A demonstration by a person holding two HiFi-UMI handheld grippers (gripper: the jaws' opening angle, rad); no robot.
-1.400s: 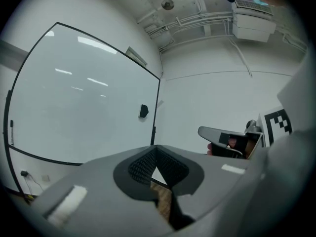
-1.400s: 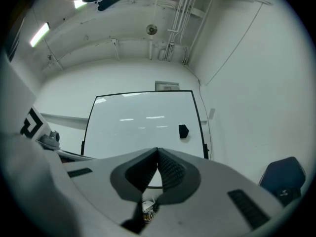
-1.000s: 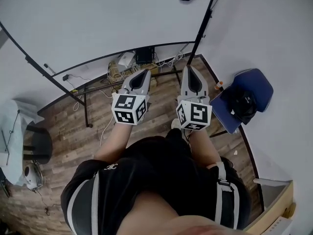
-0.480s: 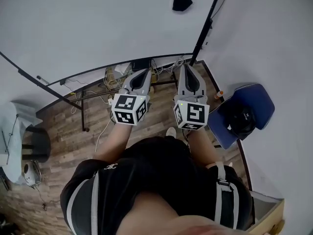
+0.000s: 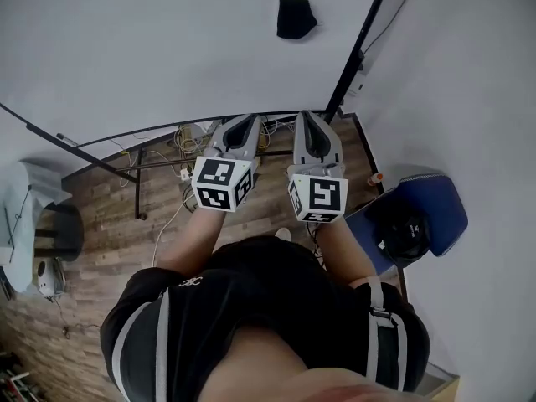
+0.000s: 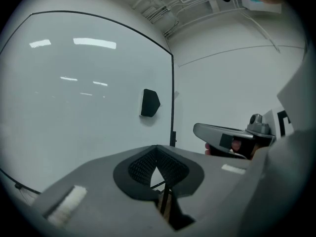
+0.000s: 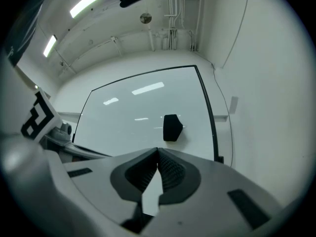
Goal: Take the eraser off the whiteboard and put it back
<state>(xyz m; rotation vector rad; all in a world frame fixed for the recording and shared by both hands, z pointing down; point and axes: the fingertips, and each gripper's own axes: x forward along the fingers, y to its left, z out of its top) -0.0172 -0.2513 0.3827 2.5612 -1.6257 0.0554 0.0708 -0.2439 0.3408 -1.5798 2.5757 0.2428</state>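
Note:
A black eraser [image 5: 296,18] clings to the whiteboard [image 5: 151,48] near its right frame; it also shows in the left gripper view [image 6: 149,103] and the right gripper view [image 7: 171,128]. Both grippers point level at the board, short of it and below the eraser. My left gripper [image 5: 243,126] has its tips together with nothing between them [image 6: 157,148]. My right gripper [image 5: 306,121] is shut and empty too [image 7: 158,152]. The eraser sits ahead and slightly right of the right gripper's tips.
The board's black stand [image 5: 356,48] and its floor bars [image 5: 201,159] stand ahead over a tangle of cables [image 5: 188,136]. A blue chair [image 5: 414,216] with a dark bag is at the right by the white wall. A stool [image 5: 54,233] stands at the left.
I have walked closer to the whiteboard with both grippers held out; the eraser now sits lower and more central in the head view. Both grippers stay shut.

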